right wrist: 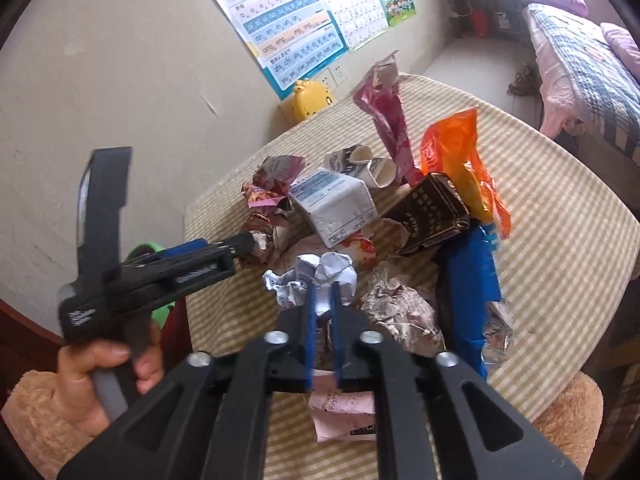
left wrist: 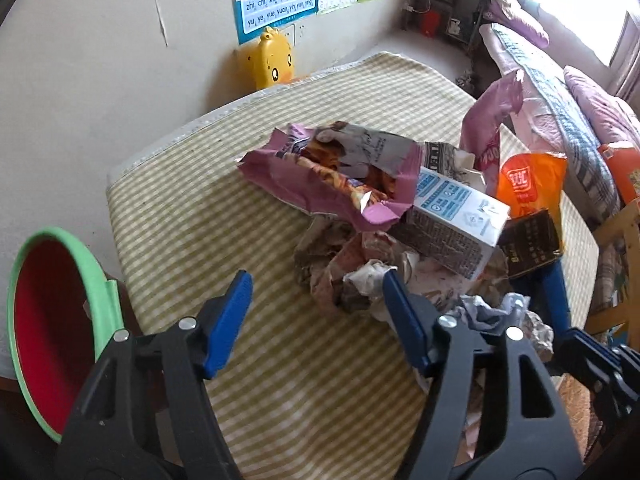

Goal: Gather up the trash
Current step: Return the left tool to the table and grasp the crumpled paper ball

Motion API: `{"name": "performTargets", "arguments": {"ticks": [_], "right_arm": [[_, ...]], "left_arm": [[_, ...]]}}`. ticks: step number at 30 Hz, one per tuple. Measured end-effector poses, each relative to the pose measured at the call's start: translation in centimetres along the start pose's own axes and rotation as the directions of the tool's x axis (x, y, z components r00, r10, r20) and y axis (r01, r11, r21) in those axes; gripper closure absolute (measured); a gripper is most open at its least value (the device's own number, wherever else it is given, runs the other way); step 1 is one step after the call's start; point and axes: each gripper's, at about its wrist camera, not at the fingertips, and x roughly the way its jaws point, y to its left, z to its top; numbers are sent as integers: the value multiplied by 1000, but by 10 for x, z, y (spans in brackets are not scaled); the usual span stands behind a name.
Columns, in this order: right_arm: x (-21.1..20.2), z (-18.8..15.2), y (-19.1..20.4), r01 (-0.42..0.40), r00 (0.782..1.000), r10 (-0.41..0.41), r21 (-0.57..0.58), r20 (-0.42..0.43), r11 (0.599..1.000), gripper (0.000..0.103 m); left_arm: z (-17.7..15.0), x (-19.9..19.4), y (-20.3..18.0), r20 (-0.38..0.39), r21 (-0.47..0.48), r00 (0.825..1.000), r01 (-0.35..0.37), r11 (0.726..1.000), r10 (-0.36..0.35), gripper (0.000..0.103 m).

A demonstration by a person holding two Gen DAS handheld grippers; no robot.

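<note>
White paper wad [right wrist: 320,276] — pinched in right tool [right wrist: 323,300]

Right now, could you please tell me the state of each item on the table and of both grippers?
Left gripper: jaws open, empty.
Right gripper: jaws shut on white paper ball.
Milk carton: lying on its side.
Pink snack bag: torn open.
Bin: open.
</note>
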Motion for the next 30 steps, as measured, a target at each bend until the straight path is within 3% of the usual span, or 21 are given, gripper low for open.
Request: {"name": "performTargets", "arguments": {"ticks": [4, 5, 6, 8, 12, 20, 23, 26, 30], "right_arm": [[2, 0, -4, 4, 1000, -4, 26, -2, 1000, 60], [3, 0, -4, 6, 1000, -6, 30, -2, 1000, 55], [4, 0, -4, 5, 1000, -5, 32, -2, 999, 54], [4, -2, -5, 6, 1000, -6, 33, -7, 999, 53], [10, -3, -7, 3, 1000, -2, 43, -20, 999, 49], [28, 6, 0, 36, 998, -37, -13, -56, 999, 41], [35, 11, 7, 49, 996, -52, -44, -74, 998, 39], [44, 13, 14, 52, 993, -60, -80, -98, 995, 35], [61, 14, 17, 64, 987, -80, -111, -142, 992, 34]], "left_arm": [[3, 11, -2, -33, 9, 999, 9, 1000, -8, 41], [3, 13, -1, -42, 7, 999, 15, 1000, -15, 53], [3, 14, -1, -49, 3, 998, 25, 1000, -25, 67], [4, 12, 0, -48, -1, 998, 44, 999, -44, 80], [-2, -3, 0, -12, 24, 999, 35, 999, -35, 90], [-14, -53, 18, 80, -27, 997, -11, 1000, 14, 93], [-16, -72, 26, 118, -49, 993, -25, 998, 30, 101], [-20, -88, 34, 151, -61, 987, -41, 997, 50, 101], [-21, -88, 42, 141, -72, 989, -36, 997, 46, 101]]}}
